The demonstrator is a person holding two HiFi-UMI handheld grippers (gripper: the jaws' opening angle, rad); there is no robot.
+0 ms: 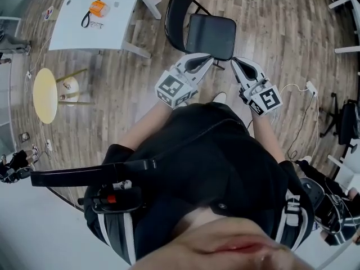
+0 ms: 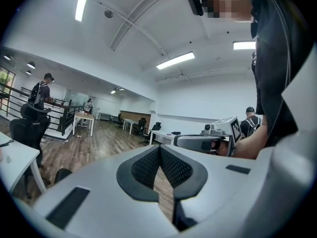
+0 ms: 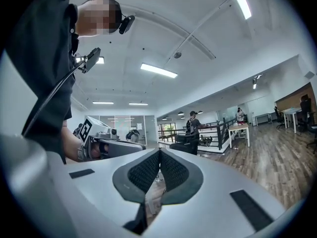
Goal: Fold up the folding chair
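Observation:
The black folding chair (image 1: 210, 34) stands unfolded on the wood floor ahead of me, seat toward me and its looped backrest (image 1: 173, 19) at the far left. In the head view my left gripper (image 1: 208, 58) reaches the seat's near edge; whether it touches is unclear. My right gripper (image 1: 234, 61) is just off the seat's near right corner. Both point roughly level with jaws shut and nothing between them. The left gripper view shows closed pads (image 2: 159, 152) and the right gripper (image 2: 208, 142) alongside. In the right gripper view the pads (image 3: 159, 157) are also closed. The chair is not clear in either gripper view.
A white table (image 1: 73, 21) with an orange object (image 1: 99, 8) stands at the far left. A yellow round stool (image 1: 45, 94) is on the left. A white cable and power strip (image 1: 311, 88) lie on the floor at the right, near a black office chair (image 1: 344, 120).

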